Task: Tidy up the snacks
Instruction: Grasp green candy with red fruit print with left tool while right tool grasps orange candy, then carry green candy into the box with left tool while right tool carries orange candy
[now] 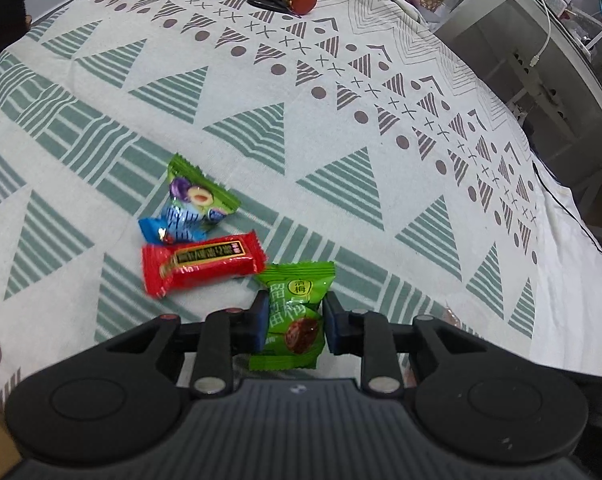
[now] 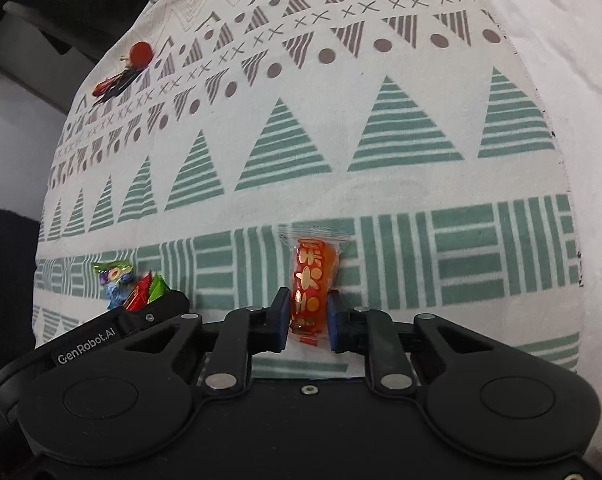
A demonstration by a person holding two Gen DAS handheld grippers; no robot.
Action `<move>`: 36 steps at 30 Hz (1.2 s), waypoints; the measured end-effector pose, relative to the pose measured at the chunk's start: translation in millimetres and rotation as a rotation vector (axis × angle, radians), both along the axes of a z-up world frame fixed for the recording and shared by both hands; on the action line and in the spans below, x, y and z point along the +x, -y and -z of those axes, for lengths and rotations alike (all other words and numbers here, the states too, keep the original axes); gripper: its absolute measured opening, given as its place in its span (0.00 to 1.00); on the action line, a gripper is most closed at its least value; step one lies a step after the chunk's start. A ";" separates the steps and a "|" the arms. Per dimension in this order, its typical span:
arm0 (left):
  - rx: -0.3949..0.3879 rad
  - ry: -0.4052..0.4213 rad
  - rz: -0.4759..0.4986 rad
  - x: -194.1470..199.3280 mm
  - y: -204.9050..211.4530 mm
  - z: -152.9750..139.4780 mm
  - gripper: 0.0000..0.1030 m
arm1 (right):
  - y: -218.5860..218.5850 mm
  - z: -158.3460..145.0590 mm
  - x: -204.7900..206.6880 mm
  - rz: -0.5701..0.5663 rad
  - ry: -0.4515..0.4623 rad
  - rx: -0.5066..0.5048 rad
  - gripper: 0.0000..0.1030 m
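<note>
Green plum-candy packet (image 1: 291,316) sat clamped in the left gripper (image 1: 293,326) beside the red bar (image 1: 203,266), the right gripper (image 2: 309,320) pinching an orange jelly (image 2: 313,280); slick wrappers might slip free.

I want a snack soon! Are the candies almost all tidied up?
Partly. Three sweets already lie bunched together: the plum candy, blue candy and red bar. In hand: the left gripper pinches a green packet, the right gripper an orange candy. Both remain to be placed.
</note>
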State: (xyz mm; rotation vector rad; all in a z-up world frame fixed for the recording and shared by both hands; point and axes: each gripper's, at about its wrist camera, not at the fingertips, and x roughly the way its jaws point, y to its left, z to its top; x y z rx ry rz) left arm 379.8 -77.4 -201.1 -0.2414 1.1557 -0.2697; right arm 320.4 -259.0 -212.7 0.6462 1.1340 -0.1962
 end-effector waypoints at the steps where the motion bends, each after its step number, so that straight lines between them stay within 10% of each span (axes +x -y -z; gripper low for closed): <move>1: -0.003 -0.001 -0.002 -2.1 -1.4 -1.3 0.26 | -1.3 -0.3 -1.5 -0.003 0.003 0.001 0.17; 36: -0.068 0.042 -0.188 -86.1 -107.3 -78.5 0.26 | -70.2 -86.3 -27.3 -0.209 0.070 -0.105 0.17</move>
